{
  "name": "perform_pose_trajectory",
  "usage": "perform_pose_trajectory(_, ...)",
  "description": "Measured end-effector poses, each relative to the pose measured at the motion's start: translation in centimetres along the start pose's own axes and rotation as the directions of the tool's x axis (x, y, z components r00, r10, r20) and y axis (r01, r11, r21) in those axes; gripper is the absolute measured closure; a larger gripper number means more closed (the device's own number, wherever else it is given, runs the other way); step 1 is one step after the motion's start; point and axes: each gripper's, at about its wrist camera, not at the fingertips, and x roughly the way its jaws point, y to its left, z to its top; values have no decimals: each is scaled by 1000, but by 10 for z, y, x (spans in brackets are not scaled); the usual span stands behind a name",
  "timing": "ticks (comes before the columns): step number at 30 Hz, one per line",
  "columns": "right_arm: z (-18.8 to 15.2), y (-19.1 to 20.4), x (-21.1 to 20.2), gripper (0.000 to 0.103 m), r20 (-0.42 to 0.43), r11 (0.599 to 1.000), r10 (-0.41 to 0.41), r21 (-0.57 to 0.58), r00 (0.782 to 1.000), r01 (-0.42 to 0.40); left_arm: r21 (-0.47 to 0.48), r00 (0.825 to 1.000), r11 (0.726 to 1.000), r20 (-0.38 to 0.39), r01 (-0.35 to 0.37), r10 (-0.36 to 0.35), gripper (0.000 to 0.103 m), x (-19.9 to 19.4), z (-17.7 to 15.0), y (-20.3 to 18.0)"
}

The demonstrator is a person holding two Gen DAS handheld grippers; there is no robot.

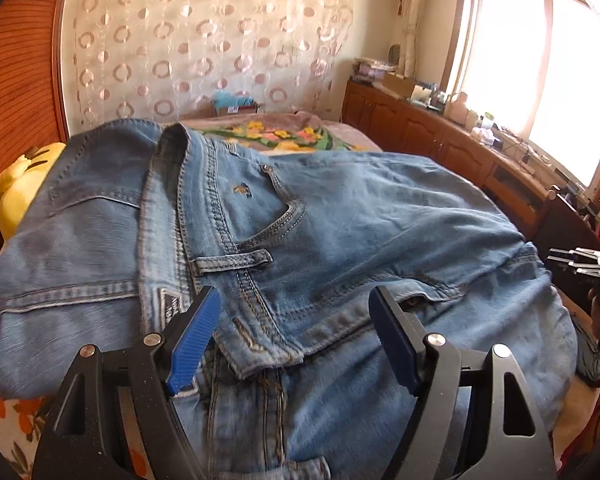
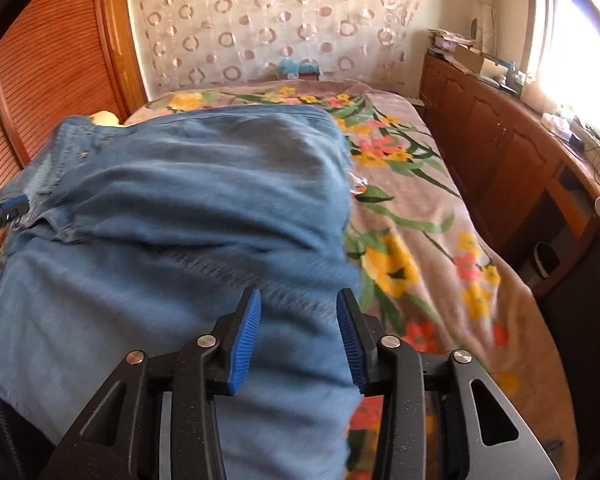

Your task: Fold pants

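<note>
1. The blue jeans (image 1: 340, 216) lie spread over a floral blanket (image 2: 412, 216) on the bed, waistband toward the wooden headboard (image 1: 16, 80) in the left wrist view.
2. The left gripper (image 1: 294, 300) hangs just above the upper part of the jeans, near the fly and a belt loop (image 1: 232, 262). Its blue-padded fingers (image 1: 192, 344) stand wide apart with only denim showing between them; nothing is pinched.
3. The waistband (image 1: 172, 200) is turned partly open there, and a front pocket (image 1: 276, 220) with orange stitching lies just beyond the fingertips.
4. The right gripper (image 2: 298, 300) hovers over a leg of the jeans, close to the leg's right edge. Its fingers (image 2: 244, 344) are also spread, gripping nothing; the denim under them is blurred.
5. A yellow plush toy (image 1: 20, 184) sits beside the jeans at the headboard side.
6. A wooden cabinet (image 2: 500, 136) runs along the wall under the window (image 1: 540, 60), well apart from the jeans, its top cluttered with small items too small to identify.
7. A circle-patterned curtain (image 1: 204, 40) hangs behind the bed.
</note>
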Motion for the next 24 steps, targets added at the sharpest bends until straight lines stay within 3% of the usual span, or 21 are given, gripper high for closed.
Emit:
perform_pose_trajectory(7, -33, 10, -22, 61, 104, 1000, -2, 11, 995, 1, 42, 996, 995, 31, -89, 88, 25, -33, -13, -5)
perform_pose_trajectory(13, -54, 23, -33, 61, 147, 1000, 3, 9, 989, -4, 56, 993, 993, 44, -108, 105, 24, -55, -21, -15)
perform_pose_trajectory(14, -57, 25, -35, 61, 146, 1000, 11, 5, 989, -12, 59, 994, 993, 46, -106, 103, 20, -57, -22, -17)
perform_pose_trajectory(19, -61, 31, -45, 47, 150, 1000, 25, -3, 988, -24, 55, 994, 992, 30, -110, 108, 18, -67, -27, -24)
perform_pose_trajectory(24, -65, 32, -52, 40, 163, 1000, 31, 0, 986, -31, 57, 993, 992, 4, -115, 115, 17, -70, -35, -28)
